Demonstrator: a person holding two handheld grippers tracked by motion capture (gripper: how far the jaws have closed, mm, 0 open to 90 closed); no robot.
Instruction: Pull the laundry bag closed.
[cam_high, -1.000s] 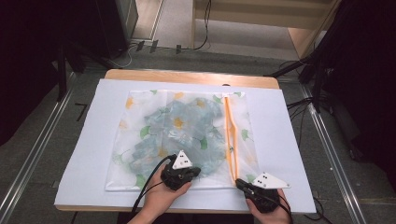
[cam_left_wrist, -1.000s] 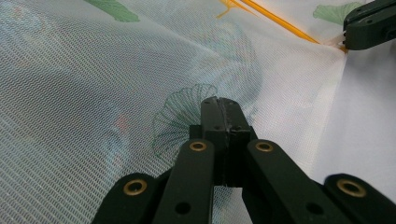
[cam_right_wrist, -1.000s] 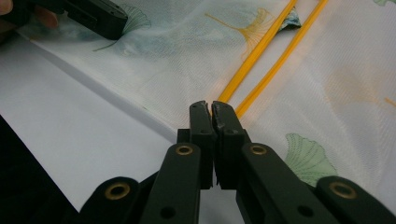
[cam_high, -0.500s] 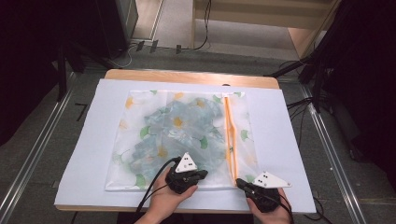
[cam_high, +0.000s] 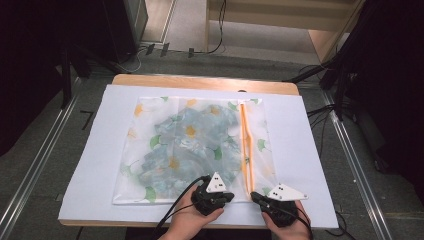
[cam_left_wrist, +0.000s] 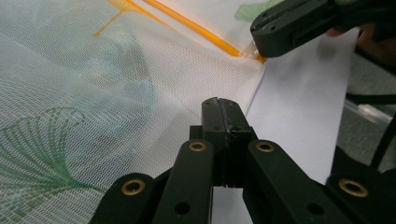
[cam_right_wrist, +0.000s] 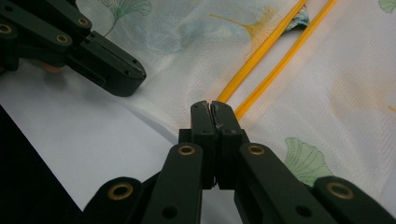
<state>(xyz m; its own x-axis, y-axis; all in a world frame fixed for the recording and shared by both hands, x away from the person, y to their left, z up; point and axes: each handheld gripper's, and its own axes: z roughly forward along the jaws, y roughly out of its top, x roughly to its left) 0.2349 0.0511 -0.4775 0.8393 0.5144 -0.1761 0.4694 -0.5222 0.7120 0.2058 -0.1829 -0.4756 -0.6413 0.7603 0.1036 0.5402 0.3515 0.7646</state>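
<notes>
A white mesh bag printed with green and yellow leaves lies flat on the white sheet, with bluish cloth showing through it. An orange zipper runs along its right side. My left gripper is shut at the bag's near edge, its tips over the mesh close to the near right corner, nothing visibly between them. My right gripper is shut too, its tips touching the near end of the zipper. Whether they pinch it I cannot tell. The two grippers sit close together.
The sheet covers a wooden table whose far edge shows. Bare sheet surrounds the bag on all sides. Grey floor, metal rails and cables lie around the table. Dark equipment stands at the left and right.
My left gripper has slid to the right along the bag's near edge, closer to the right gripper. The right gripper and the bag have stayed put.
</notes>
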